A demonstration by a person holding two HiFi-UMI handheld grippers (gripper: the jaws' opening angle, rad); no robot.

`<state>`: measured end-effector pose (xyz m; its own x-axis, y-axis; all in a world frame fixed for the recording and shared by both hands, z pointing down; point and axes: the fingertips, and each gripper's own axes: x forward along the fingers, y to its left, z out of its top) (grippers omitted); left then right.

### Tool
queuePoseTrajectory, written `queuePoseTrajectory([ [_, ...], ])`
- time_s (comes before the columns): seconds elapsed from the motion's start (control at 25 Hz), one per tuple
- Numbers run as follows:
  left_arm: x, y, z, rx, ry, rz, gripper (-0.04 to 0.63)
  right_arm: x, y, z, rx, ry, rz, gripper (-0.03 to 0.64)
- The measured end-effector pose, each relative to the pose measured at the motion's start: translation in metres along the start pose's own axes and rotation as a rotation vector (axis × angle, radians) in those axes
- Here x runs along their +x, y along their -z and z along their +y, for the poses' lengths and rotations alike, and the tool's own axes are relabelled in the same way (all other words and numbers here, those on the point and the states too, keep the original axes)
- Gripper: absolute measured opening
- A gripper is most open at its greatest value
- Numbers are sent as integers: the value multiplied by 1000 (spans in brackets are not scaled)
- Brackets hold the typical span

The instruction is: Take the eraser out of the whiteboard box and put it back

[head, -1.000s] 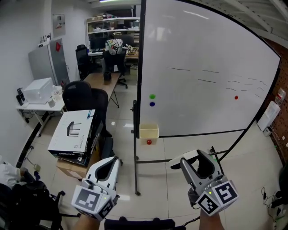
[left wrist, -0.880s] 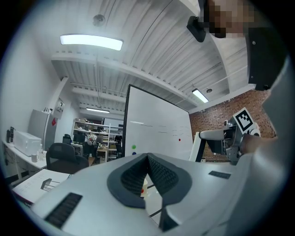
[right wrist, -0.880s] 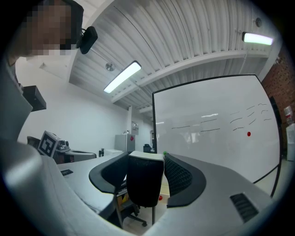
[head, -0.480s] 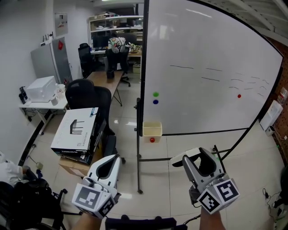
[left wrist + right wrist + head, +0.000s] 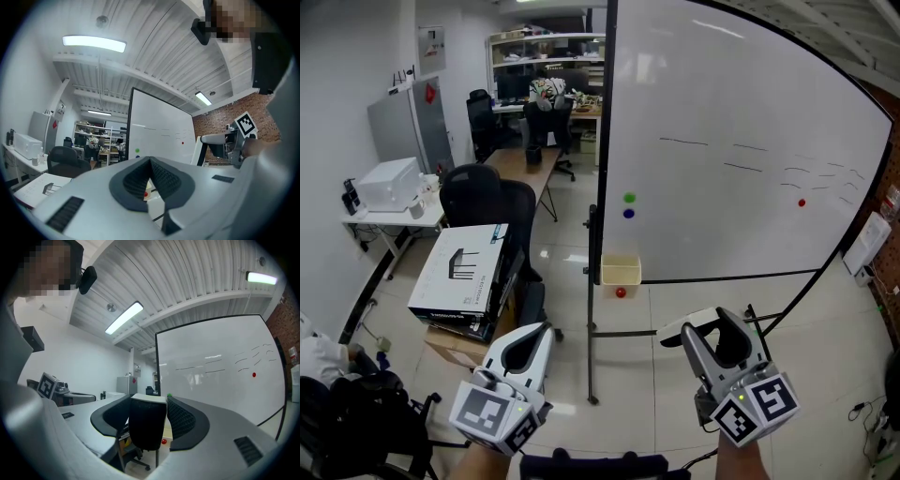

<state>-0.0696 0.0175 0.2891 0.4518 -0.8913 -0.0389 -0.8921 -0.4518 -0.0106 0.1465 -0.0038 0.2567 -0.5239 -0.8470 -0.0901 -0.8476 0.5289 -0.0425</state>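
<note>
1. Nearest, the right gripper [image 5: 717, 330] points level. Its jaws are clamped on the eraser [image 5: 146, 427], a black block with a white top that stands upright between the pads. The jaws sit wide apart only because the eraser fills them.
2. Just to its left, the left gripper [image 5: 536, 334] also points level. Its jaws are closed tip to tip with nothing between them. It looks like the spare hand, kept out of the way while the right one carries.
3. The eraser is therefore out of its box and well short of the board. In my judgement the taking-out half is done and the putting-back is yet to come.
4. Ahead of the 2 grippers, roughly between their lines, is the whiteboard box [image 5: 621, 270]. It is a small pale yellow open-topped tray at the board's lower left corner, which keeps the eraser handy beside the writing surface. Its inside cannot be seen from here. 1 small red round thing [image 5: 621, 292] sits just under it.
5. Behind the box stands the whiteboard [image 5: 722, 94], carrying faint pen strokes. A green magnet [image 5: 629, 198] and a blue magnet [image 5: 628, 213] sit above the box, and a red magnet [image 5: 801, 202] lies far ahead of the right gripper.
6. Far left of the left gripper are a flat white carton [image 5: 459, 277] and an office chair [image 5: 478, 197].
</note>
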Motion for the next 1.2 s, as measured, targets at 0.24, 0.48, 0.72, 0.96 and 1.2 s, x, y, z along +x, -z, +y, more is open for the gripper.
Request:
queuePoseTrajectory([
  [0.24,0,-1,-1,21,6,8,15,-1,-3,-1,-6,3,-1,261],
  [0.48,1,0,3,2,-6,5,15,-1,-5,-2,-12,4,-4,261],
  [0.72,2,2,5,13,-33,7,17,1,-6,-3,-3,13,-5,259],
  [0.96,5,4,14,1,-18,-2,17,10,-2,1,3,15,-6,259],
  [1.2,3,10,32,-5,3,16,17,27,3,9,12,29,-3,259],
])
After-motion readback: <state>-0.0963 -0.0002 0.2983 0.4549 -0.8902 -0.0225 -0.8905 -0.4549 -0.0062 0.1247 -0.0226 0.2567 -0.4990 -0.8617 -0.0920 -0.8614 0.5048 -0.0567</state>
